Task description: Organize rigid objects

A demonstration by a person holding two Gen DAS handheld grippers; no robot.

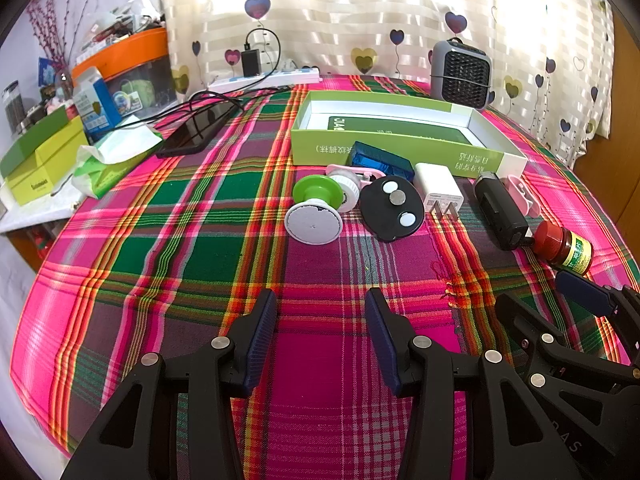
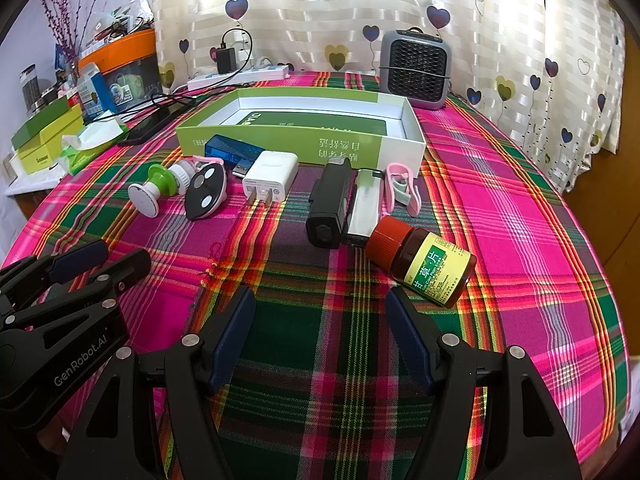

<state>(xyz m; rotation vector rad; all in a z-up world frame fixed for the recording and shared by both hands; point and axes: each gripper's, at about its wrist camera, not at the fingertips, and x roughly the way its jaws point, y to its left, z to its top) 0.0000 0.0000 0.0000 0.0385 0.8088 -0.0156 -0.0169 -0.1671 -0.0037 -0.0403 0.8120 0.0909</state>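
The left gripper (image 1: 322, 334) hovers spread and empty above the plaid counter (image 1: 160, 240). The right gripper (image 2: 322, 338) gapes wider, empty, just short of the brown bottle (image 2: 424, 266) lying before the green box (image 2: 304, 140).

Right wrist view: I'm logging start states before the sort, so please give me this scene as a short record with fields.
surface: plaid tablecloth
container: green-and-white box, open, nothing loose in it
row in front of box: green-and-white knob, black oval pad, white charger plug, black device, silver device, pink clip
nearest item: brown medicine bottle, on its side, red cap
right gripper: open, holding nothing
left gripper: open, holding nothing
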